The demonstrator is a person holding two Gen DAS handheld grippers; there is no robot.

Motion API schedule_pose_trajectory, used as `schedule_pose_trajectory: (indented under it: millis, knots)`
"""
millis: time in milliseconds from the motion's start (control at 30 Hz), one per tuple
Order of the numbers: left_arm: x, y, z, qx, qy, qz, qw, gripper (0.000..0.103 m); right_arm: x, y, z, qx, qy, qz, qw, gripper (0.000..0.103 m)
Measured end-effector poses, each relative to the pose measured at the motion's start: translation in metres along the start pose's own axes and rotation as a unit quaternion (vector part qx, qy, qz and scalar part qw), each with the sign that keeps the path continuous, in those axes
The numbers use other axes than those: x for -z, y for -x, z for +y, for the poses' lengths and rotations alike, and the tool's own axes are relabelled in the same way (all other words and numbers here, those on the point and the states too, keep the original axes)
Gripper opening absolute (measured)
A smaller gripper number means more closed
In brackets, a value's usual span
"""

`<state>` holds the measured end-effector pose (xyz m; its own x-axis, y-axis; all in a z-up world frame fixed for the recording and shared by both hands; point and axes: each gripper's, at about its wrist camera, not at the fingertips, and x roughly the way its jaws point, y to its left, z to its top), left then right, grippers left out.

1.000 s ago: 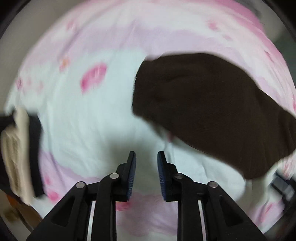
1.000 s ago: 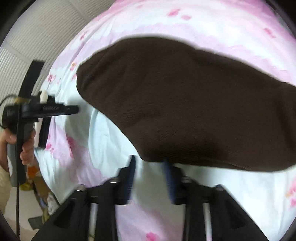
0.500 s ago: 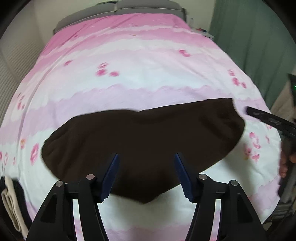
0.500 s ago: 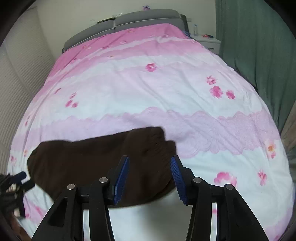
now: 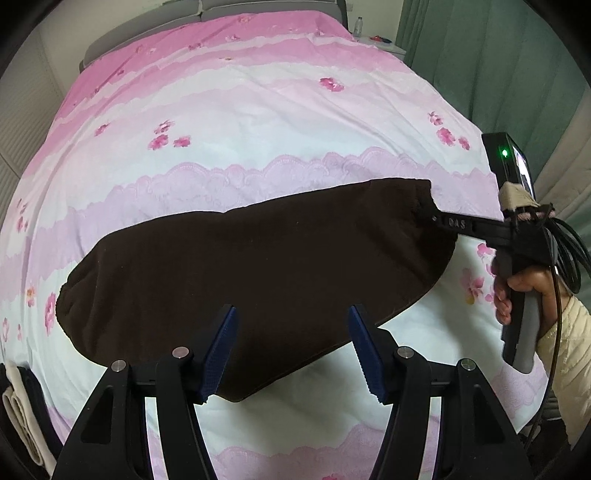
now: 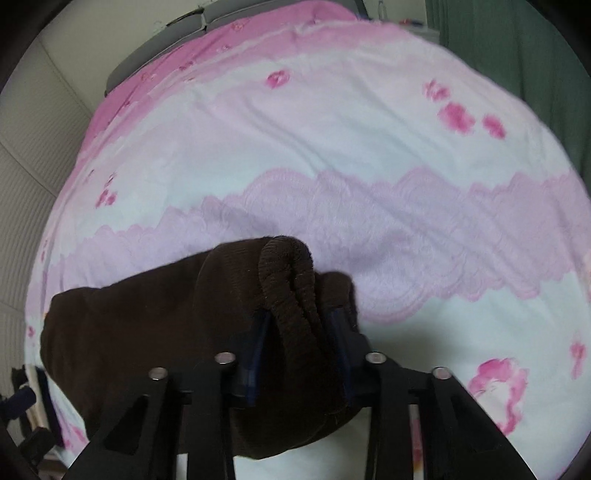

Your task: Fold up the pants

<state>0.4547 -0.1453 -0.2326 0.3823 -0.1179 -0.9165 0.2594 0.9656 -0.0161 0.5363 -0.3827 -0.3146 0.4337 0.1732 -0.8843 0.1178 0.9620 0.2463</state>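
Dark brown pants (image 5: 258,273) lie folded in a long band across the pink flowered bed cover (image 5: 258,122). My left gripper (image 5: 293,350) hovers open over the band's near edge, with nothing between its fingers. At the band's right end, my right gripper (image 6: 300,321) has its jaws closing on the bunched ribbed waistband (image 6: 288,273), and the blue pads press the fabric from both sides. The rest of the pants (image 6: 129,332) trail off to the left. In the left wrist view the right gripper (image 5: 443,223) reaches in from the right, held by a hand (image 5: 517,288).
The bed fills both views, with a grey headboard (image 5: 207,11) at the far end. A green curtain (image 5: 498,66) hangs along the right side. A stack of folded clothes (image 5: 18,406) sits at the lower left, beside the bed's near corner.
The left gripper's jaws opened wide and it swung over the pants' near edge. The right gripper moved to the pants' right end and closed on the waistband.
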Motion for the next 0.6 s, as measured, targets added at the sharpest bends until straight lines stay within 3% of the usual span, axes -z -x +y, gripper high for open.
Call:
schedule_pose_trajectory:
  millis: [67, 200, 333, 400, 467, 533, 600]
  knots:
    - [0.000, 0.000, -0.001, -0.001, -0.005, 0.000, 1.0000, 0.061, 0.003, -0.002, 0.001, 0.010, 0.018, 0.007, 1.000, 0.018]
    - [-0.001, -0.002, -0.001, 0.001, -0.004, 0.003, 1.0000, 0.061, 0.007, 0.026, -0.011, -0.002, 0.002, -0.026, 1.000, 0.017]
    - [-0.001, -0.004, -0.005, 0.004, -0.007, 0.009, 0.9999, 0.061, 0.004, 0.005, -0.031, -0.013, -0.018, 0.013, 1.000, 0.021]
    - [0.000, -0.003, -0.006, 0.004, -0.012, 0.009, 0.9999, 0.061, 0.004, 0.004, -0.029, -0.003, -0.013, 0.018, 1.000, 0.050]
    - [0.002, 0.000, -0.006, 0.002, -0.016, 0.007, 0.9999, 0.061, 0.005, 0.012, -0.030, 0.006, -0.018, 0.002, 1.000, 0.056]
    - [0.003, 0.002, -0.004, 0.000, -0.010, 0.005, 0.9999, 0.061, 0.007, 0.025, -0.035, -0.014, -0.039, -0.017, 0.999, 0.057]
    - [0.004, 0.003, -0.001, -0.003, -0.004, 0.004, 1.0000, 0.061, 0.012, 0.036, -0.039, -0.015, -0.058, -0.036, 0.998, 0.068]
